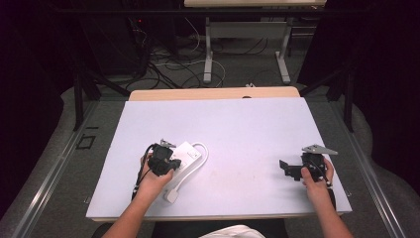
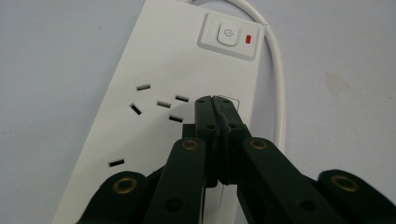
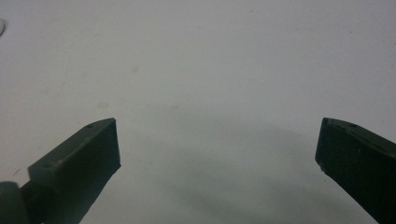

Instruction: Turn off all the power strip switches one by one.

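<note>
**Power strip under closed tongs, left of the worktop**

The power strip (image 2: pixel 187 93) lies flat on the pale worktop (image 1: pixel 247 129), at your left hand. It is white, with slotted sockets, a push switch (image 2: pixel 228 35) beside a red lamp (image 2: pixel 248 39), and a white cord (image 2: pixel 279 70) curving along its far edge. Your left tongs (image 2: pixel 214 103) are pressed shut, gripping nothing, their tips on or just above the casing, seemingly to steady it or press it. Your right tongs (image 3: pixel 217 140) hang wide open over bare worktop well apart, apparently waiting.
</note>
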The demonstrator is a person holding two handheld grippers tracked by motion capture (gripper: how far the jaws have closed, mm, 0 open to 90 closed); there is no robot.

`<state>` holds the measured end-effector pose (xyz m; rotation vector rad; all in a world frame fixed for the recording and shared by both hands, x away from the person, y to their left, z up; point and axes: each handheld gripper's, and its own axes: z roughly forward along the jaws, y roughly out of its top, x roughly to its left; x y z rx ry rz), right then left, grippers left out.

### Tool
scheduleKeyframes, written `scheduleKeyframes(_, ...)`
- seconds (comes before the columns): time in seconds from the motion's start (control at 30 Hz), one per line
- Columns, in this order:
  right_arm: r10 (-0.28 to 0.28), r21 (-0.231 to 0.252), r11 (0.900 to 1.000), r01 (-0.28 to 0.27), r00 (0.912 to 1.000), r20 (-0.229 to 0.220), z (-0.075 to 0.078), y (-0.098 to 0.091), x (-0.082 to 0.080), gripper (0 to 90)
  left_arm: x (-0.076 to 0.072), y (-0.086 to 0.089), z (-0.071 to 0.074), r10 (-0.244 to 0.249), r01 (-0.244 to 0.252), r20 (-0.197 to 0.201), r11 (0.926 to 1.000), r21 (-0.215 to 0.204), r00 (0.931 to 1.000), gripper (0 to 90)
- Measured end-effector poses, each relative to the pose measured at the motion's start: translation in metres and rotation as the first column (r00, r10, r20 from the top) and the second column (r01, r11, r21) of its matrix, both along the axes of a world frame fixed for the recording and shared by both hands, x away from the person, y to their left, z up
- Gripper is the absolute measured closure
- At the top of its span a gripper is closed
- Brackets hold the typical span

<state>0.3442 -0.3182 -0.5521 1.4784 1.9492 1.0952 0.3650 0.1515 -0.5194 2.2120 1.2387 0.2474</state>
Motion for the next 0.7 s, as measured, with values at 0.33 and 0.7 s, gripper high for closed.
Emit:
scheduleKeyframes(0.33, -0.004, 0.003, 1.0000, 0.004, 1.0000, -0.005, 0.0001, 0.0009, -0.0003, 0.0, -0.0007, -0.0005, 0.0000, 0.010, -0.010, -0.002, 0.9999, -0.001, 0.9999, 90.0)
scheduleKeyframes(0.7, -0.002, 0.003, 1.0000, 0.002, 1.0000, -0.005, -0.0002, 0.0010, -0.0002, 0.0, -0.0010, -0.0021, -0.0010, -0.010, 0.010, 0.000, 0.9994, 0.034, 0.9999, 90.0)
